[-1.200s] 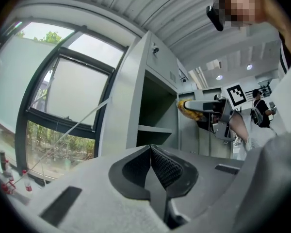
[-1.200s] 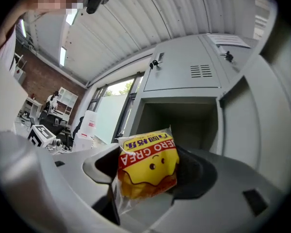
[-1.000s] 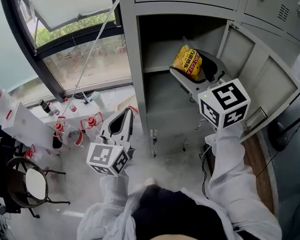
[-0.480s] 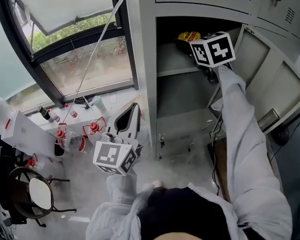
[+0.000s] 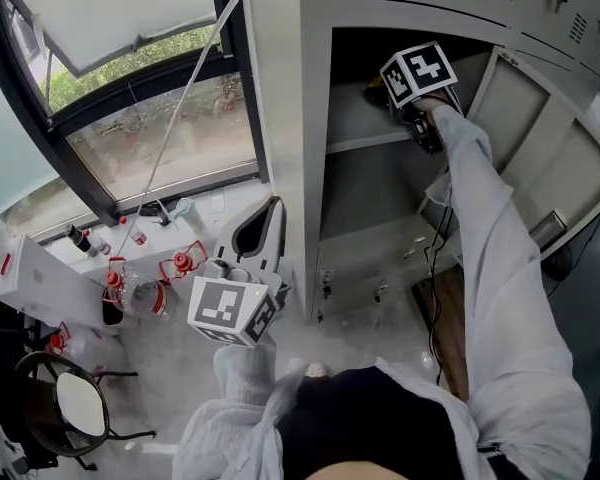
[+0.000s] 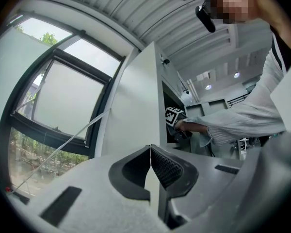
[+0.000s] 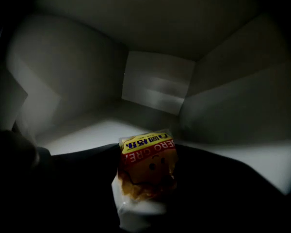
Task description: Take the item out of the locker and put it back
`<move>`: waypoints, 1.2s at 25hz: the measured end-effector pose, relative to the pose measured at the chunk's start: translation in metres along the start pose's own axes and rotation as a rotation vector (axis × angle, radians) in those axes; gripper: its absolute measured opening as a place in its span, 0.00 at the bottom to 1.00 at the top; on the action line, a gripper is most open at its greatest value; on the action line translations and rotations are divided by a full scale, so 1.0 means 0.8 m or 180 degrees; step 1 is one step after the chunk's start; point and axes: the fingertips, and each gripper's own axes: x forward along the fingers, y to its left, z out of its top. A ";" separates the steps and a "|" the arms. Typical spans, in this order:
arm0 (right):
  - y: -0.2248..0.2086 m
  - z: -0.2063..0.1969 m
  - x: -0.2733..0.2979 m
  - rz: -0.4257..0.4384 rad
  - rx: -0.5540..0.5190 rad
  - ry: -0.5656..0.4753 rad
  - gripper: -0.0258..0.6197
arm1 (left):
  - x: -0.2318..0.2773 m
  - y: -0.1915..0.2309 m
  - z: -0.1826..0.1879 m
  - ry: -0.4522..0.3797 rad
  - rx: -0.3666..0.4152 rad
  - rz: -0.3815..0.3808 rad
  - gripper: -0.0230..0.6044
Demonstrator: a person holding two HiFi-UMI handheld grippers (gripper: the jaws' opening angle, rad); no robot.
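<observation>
One snack packet [image 7: 146,171] points yellow-end-first along the right tongs [image 7: 148,152].

Reaches with right gripper [image 5: 385,93] into locker [image 5: 280,118] upper compartment, above the shelf [image 5: 365,143]; holds left gripper [image 5: 265,218] outside, beside locker's left wall.

Large window [image 5: 160,148], dusty floor [image 5: 170,368], black-framed chair [image 5: 80,403]

The yellow-and-red snack packet [image 7: 146,171] is upright inside the grey locker [image 5: 290,118].
</observation>
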 end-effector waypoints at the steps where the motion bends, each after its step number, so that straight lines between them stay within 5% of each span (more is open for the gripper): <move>1: 0.000 -0.006 0.005 0.0025 0.0058 0.0063 0.54 | 0.000 0.001 -0.002 0.0004 -0.0005 -0.0012 0.05; 10: -0.004 -0.009 0.008 -0.0030 0.0185 0.0067 0.57 | -0.009 0.004 -0.011 0.0048 -0.0015 -0.0087 0.05; 16: 0.007 0.004 0.004 -0.0062 0.0037 -0.0125 0.91 | -0.015 0.007 -0.014 0.0051 -0.0080 -0.0106 0.05; 21: 0.001 0.036 -0.031 -0.0282 0.0120 -0.0668 0.91 | -0.016 0.002 -0.019 0.0099 -0.0079 -0.0159 0.05; 30: 0.057 0.058 -0.144 -0.0003 0.0255 -0.1799 0.91 | -0.024 -0.008 -0.026 0.0160 -0.0094 -0.0162 0.05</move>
